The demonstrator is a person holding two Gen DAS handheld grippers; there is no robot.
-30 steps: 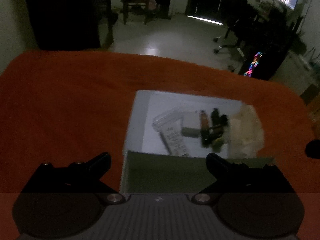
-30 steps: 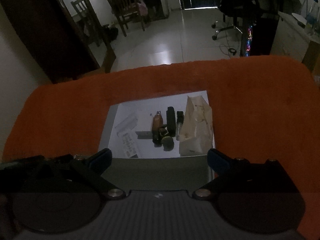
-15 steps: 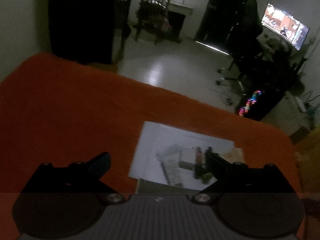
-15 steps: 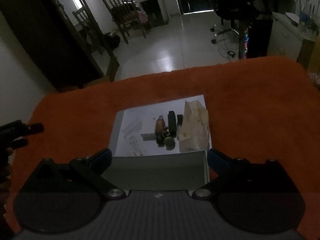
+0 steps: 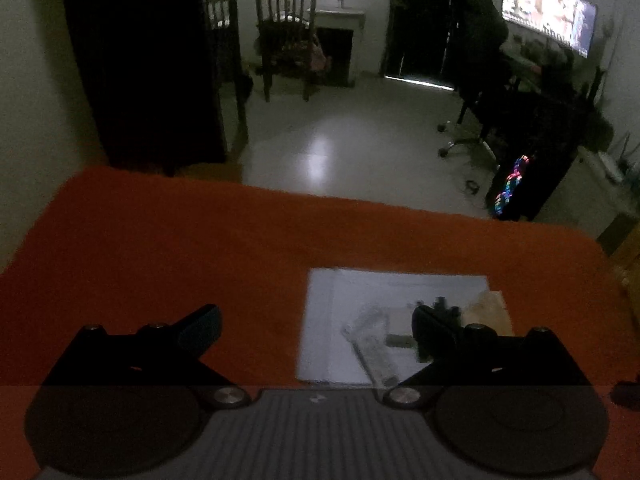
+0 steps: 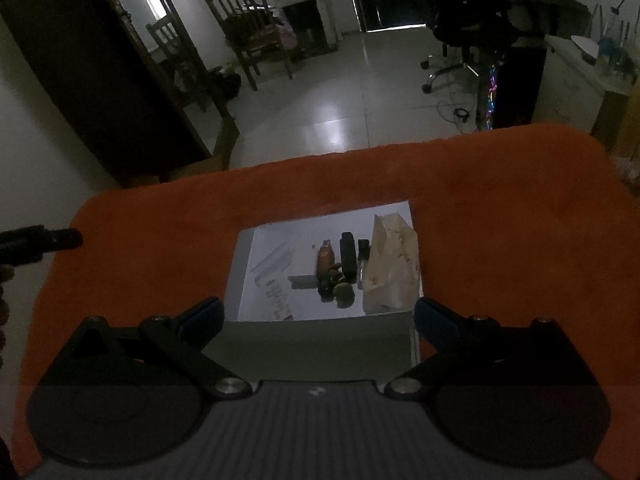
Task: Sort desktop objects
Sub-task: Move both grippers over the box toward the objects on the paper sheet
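Observation:
A white open box (image 6: 272, 236) lies on the orange tablecloth (image 6: 500, 240). Inside it lie a clear plastic case (image 6: 274, 262), a printed strip (image 6: 278, 296), a brown bottle (image 6: 326, 258), a black case (image 6: 348, 256), a round green thing (image 6: 344, 292) and a beige paper bag (image 6: 392, 268). My right gripper (image 6: 318, 314) is open and empty, above the box's near wall. My left gripper (image 5: 318, 324) is open and empty, above the cloth at the box's left; the box (image 5: 320, 320) shows there, partly hidden by the right finger. The left gripper's tip (image 6: 40, 240) shows in the right wrist view.
The table's far edge (image 5: 360, 204) drops to a tiled floor. Beyond stand wooden chairs (image 6: 248, 28), a dark cabinet (image 5: 144, 60), an office chair (image 5: 480, 92) and a lit computer tower (image 5: 512, 188).
Both grippers have drawn back and up from the box, so it looks smaller and farther. The left view has tilted upward and shifted left. Both grippers stay open.

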